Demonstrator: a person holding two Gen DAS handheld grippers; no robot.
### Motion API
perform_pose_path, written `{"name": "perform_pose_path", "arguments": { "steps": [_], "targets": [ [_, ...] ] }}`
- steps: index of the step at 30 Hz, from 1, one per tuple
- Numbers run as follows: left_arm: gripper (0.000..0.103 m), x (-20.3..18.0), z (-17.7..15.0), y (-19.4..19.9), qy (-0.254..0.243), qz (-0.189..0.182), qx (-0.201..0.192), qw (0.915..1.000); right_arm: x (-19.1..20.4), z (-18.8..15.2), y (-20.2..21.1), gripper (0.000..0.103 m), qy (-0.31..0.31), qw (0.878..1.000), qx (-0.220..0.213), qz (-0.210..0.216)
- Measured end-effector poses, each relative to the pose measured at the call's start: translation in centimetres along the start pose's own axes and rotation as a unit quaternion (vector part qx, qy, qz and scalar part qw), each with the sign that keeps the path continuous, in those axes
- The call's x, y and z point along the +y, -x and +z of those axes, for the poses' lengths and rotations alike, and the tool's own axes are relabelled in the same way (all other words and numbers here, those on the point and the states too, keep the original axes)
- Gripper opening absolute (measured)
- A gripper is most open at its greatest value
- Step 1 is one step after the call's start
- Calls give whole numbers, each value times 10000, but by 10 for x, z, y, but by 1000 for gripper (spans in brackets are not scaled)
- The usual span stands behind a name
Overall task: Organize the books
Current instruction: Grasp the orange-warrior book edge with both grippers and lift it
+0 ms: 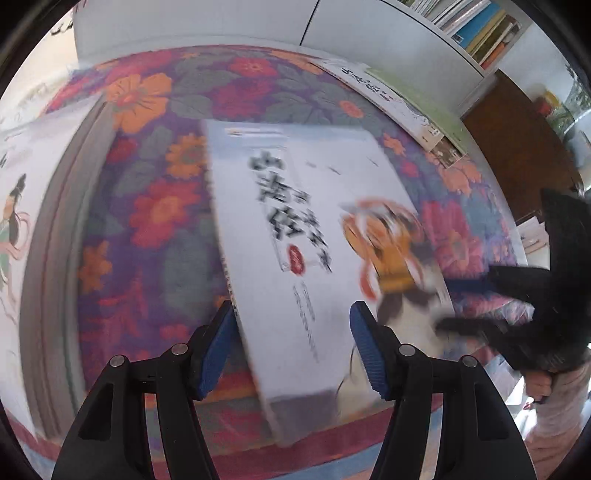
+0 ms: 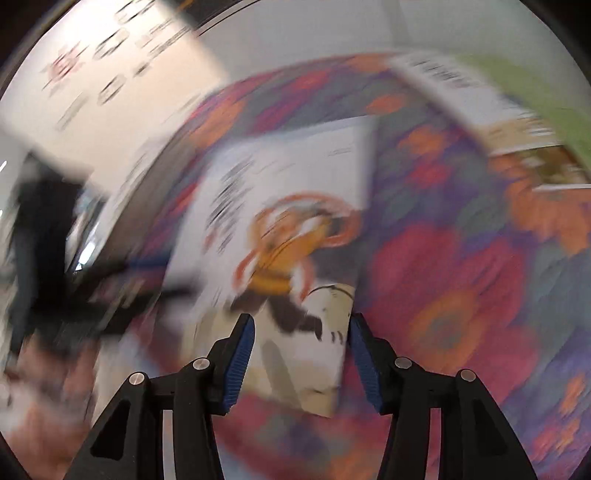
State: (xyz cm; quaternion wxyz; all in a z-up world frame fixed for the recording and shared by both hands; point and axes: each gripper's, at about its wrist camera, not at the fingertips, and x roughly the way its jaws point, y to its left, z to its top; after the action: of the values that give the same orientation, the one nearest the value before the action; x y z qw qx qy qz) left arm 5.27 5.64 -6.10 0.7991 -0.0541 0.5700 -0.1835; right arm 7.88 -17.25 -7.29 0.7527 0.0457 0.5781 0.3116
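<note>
A white book [image 1: 295,229] with black calligraphy and an orange-and-yellow cartoon figure on its cover lies flat near the middle of a floral tablecloth [image 1: 155,155] in purple, red and orange. The left gripper [image 1: 291,350] hangs above the book's near end, its blue-padded jaws parted and straddling the cover without pressing on it. In the right wrist view, which is heavily blurred, the right gripper [image 2: 301,358] is also spread apart over the same book's [image 2: 280,229] lower corner, nothing clamped between its pads. A stack of white books [image 1: 33,229] with an illustrated figure on top sits at the left edge of the cloth, well apart from the central book. Another book with a green cover [image 1: 410,99] lies at the far right corner. Beyond the table, a white bookshelf [image 1: 476,29] holds upright volumes.
</note>
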Motion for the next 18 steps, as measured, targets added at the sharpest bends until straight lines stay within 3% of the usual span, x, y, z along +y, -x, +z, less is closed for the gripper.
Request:
{"name": "perform_pose_path", "arguments": {
  "steps": [2,5,8,12,15,18],
  "targets": [
    [56,8,2,1,10,-217,23,9998,-6,-7,1,52,-144,9993,131,311],
    [47,11,5,1,-66,-229,68,9997,-40,-4,-2,45,-835,9915,72,999],
    [39,18,8,0,-109,-277,42,9995,-57,5,-8,38,-1121,9845,-6,1346],
    [33,27,12,0,-52,-412,3,9991,-53,19,-10,37,-956,9882,-54,1198],
    [31,30,16,-2,15,-451,-56,9990,-48,16,-4,21,-746,9941,-137,773],
    [31,32,18,-3,93,-511,-212,9984,-51,10,-1,19,-762,9936,-264,787]
  ]
}}
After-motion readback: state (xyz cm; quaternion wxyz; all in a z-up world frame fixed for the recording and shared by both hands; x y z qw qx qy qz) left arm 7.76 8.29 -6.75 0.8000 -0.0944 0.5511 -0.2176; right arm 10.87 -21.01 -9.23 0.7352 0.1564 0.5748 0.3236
